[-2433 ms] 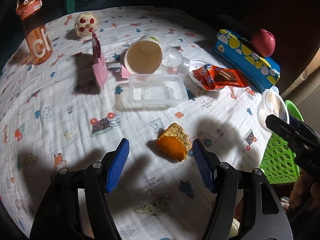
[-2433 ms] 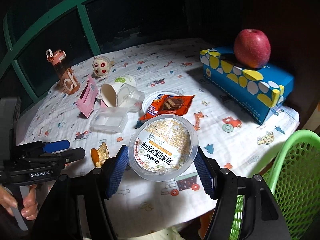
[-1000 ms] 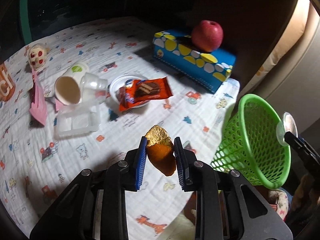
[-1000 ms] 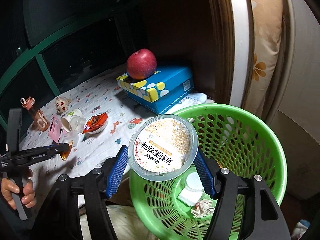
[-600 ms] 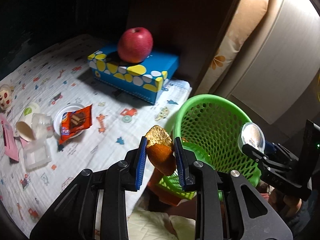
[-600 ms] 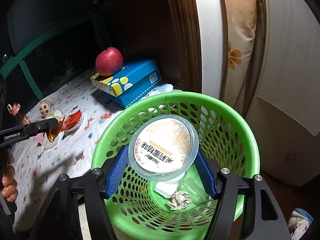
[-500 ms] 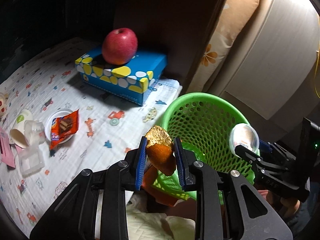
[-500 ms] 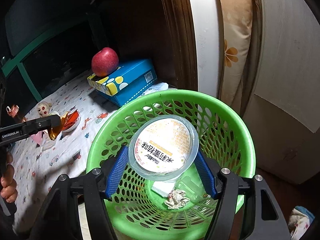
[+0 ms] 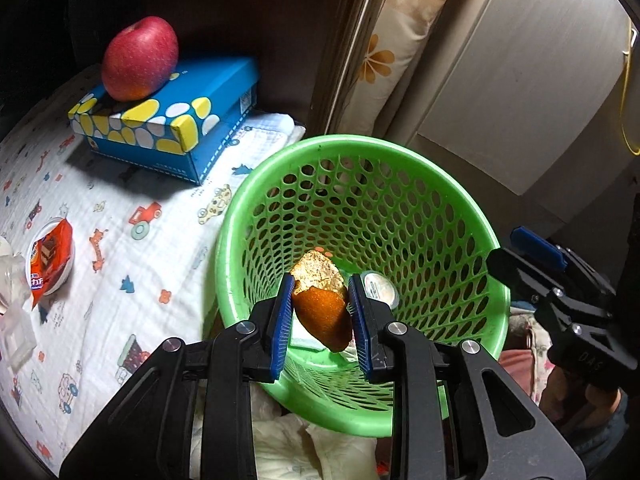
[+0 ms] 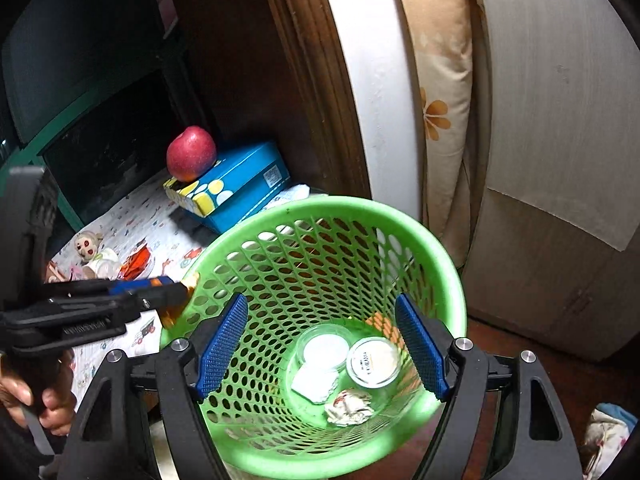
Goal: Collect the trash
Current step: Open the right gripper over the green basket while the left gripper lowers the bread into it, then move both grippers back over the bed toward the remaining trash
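Note:
My left gripper (image 9: 320, 316) is shut on an orange peel (image 9: 322, 312), held over the near rim of a green mesh basket (image 9: 404, 172). From the right wrist view, the left gripper (image 10: 180, 290) sits at the basket's left rim. My right gripper (image 10: 320, 344) hangs above the basket (image 10: 440, 256) with its jaws opening and nothing between them. The round plastic cup with the printed lid (image 10: 373, 361) lies on the basket's floor beside a clear lid (image 10: 326, 350), a white scrap and a crumpled tissue (image 10: 348, 408).
A cloth-covered table (image 9: 120, 240) stands left of the basket, with an apple (image 9: 140, 58) on a blue spotted box (image 9: 168, 120) and an orange snack wrapper (image 9: 48, 258) in a small dish. A floral cushion (image 9: 384, 60) and pale cabinet panels stand behind.
The right gripper's jaws have spread and the lidded cup has dropped out of them into the basket. The left gripper has carried the orange peel from the table's edge to over the basket.

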A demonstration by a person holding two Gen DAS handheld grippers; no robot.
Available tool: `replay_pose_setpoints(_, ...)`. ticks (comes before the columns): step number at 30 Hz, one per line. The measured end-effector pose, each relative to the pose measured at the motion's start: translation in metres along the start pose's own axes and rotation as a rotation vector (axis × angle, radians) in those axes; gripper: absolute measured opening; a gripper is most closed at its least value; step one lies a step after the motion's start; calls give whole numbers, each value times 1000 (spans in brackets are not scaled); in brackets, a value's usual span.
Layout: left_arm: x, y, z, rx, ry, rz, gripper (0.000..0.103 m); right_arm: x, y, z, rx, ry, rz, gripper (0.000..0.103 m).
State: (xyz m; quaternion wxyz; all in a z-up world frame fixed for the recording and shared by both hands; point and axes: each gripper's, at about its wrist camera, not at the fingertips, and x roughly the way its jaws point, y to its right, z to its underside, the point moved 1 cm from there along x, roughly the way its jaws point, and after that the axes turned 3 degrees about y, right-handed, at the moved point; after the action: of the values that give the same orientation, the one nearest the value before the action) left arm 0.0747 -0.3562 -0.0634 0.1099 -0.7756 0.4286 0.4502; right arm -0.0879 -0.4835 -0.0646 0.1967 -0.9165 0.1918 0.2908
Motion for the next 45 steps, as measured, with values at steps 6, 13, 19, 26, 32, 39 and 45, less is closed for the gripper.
replay_pose_setpoints(6,22,5,1,3,-52,7,30,-5,15,-6,25,18,2,73)
replay_pose_setpoints(13,31,7,1,-2,-67,16,50,-3,30,-16,40,14,-10,73)
replay_pose_setpoints(19,20,0,3,-15,-44,4,55,-6,24,-19,28,20,-27,73)
replay_pose_setpoints(26,-11,-28,6,-49,8,-72,55,-10,-2,-19,8,36,-57,75)
replay_pose_setpoints(32,-43,-68,12,-102,47,-157,55,-7,-35,-19,-22,27,-99,75)
replay_pose_setpoints(39,-82,-136,32,-192,90,-307,55,3,-98,-22,-101,3,-173,75)
replay_pose_setpoints(45,-115,-204,44,-305,117,-438,55,16,-146,-20,-147,-22,-234,75)
